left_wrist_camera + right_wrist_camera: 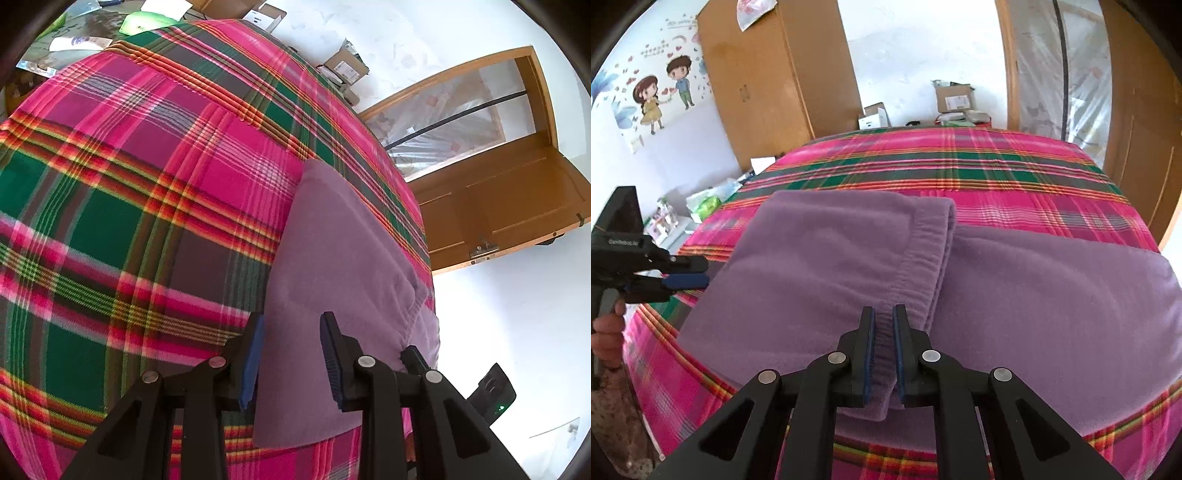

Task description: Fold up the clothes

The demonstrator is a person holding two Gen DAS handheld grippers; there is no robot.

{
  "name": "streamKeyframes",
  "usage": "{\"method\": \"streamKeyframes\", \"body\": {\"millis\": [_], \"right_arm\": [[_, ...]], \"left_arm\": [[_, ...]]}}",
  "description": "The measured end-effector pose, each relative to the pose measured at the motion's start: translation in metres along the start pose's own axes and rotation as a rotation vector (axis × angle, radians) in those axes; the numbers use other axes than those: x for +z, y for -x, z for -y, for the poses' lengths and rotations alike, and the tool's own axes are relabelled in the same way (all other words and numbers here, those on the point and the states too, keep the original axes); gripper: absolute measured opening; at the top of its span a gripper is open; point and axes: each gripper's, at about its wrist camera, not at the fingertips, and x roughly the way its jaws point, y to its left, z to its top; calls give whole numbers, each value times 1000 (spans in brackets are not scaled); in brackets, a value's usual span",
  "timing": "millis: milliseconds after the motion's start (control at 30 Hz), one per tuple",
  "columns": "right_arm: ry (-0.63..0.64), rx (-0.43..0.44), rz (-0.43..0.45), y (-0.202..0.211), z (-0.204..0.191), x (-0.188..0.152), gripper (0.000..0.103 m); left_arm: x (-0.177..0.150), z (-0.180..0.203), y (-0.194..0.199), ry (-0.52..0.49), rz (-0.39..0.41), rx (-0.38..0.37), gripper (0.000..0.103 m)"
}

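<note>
The purple clothes lie folded near the bed edge. The right gripper pinches their fold; the left gripper is half open, empty.

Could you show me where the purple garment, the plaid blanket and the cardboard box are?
purple garment [827, 266]: right wrist view, on its folded-over flat panel.
plaid blanket [110, 221]: left wrist view, on a green check.
cardboard box [955, 98]: right wrist view, on its labelled front face.

Wide open plaid bed beyond the folded purple garment, clear to the far edge. Far-left corner hemmed by a wooden wardrobe; boxes past the far edge; door off the right edge.
</note>
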Motion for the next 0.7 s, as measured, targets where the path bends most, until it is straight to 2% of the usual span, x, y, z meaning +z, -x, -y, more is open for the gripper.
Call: {"method": "streamKeyframes", "body": {"millis": [167,267,300,367,567,700], "right_arm": [[43,-45,-17,0,-8,2,12],[51,-53,14,9,-16,3,13],[56,-36,28,13,-19,2,14],[77,5,43,19,-31,1,28],[160,87,52,20,-65,1,29],[170,132,37,14,-79,-2,29]], "left_arm": [[-5,-3,1,0,-1,0,32],[-7,-6,2,1,-4,-4,32],[-7,-6,2,2,-6,-4,32],[-9,-6,1,-2,-14,-3,32],[-16,-12,-8,3,-71,-16,35],[-18,-18,-9,20,-88,-53,35]]}}
